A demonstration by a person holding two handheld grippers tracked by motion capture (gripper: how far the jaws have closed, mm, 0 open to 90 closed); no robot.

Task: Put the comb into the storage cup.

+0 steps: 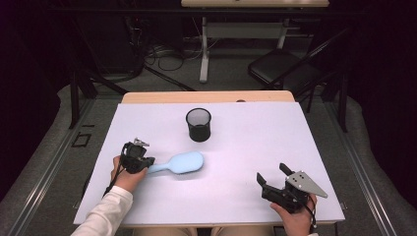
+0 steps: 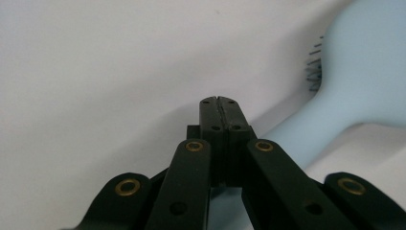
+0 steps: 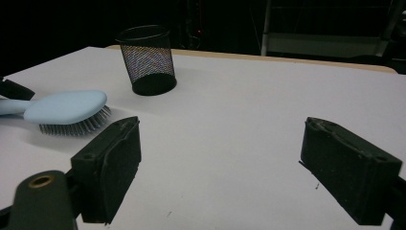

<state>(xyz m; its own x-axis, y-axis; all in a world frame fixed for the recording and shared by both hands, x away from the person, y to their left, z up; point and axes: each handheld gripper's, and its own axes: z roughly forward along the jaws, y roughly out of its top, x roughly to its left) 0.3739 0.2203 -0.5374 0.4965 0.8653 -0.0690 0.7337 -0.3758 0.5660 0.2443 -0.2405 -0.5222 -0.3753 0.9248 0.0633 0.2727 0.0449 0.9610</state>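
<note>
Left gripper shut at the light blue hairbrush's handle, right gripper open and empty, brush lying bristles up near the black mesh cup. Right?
One thing is off: the light blue hairbrush lies bristles down, not up; the right gripper view shows the bristles against the white table. The rest holds: left gripper shut at the handle, right gripper open and empty, black mesh cup nearby.

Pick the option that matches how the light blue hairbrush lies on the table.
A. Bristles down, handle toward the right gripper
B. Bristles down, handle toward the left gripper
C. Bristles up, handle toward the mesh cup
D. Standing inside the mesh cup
B: in the right gripper view the hairbrush has its bristles against the table, and in the high view its handle runs to the left gripper.
</note>
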